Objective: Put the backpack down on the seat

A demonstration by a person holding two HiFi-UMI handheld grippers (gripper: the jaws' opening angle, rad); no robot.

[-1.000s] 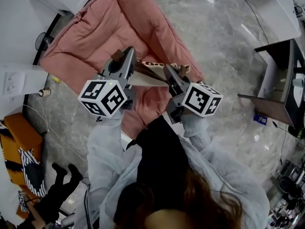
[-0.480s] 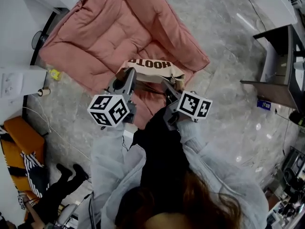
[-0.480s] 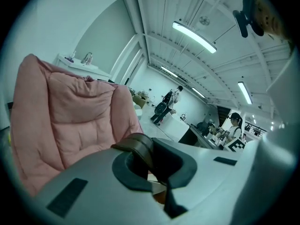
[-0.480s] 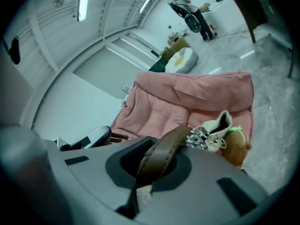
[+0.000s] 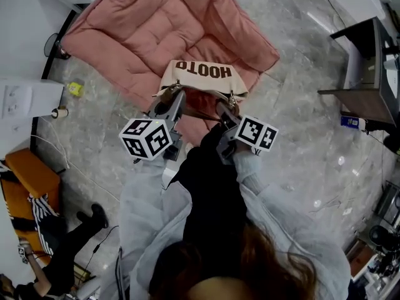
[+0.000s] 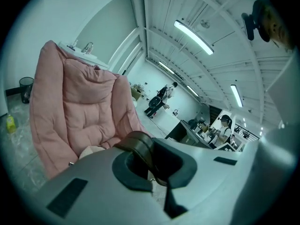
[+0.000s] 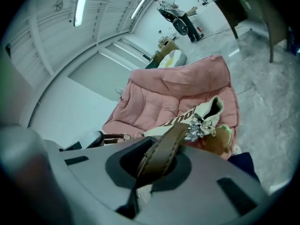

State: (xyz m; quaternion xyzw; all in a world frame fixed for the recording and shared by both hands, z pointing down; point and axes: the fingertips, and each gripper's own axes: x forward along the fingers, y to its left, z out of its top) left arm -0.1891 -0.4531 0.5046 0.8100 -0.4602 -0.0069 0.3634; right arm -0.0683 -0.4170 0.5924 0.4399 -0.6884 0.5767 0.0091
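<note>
Head view: the backpack (image 5: 203, 77) hangs at 12 o'clock of the left gripper (image 5: 172, 103) and right gripper (image 5: 224, 111), over the front of the chair (image 5: 144, 30) seat; contact is unclear.

Left gripper view: its jaws are clamped on the left strap (image 6: 139, 146), with the chair at 10 o'clock.

Right gripper view: its jaws pinch the right strap (image 7: 164, 151), with the backpack at 1 o'clock.

Lowering looks nearly done; settling and releasing remain.
</note>
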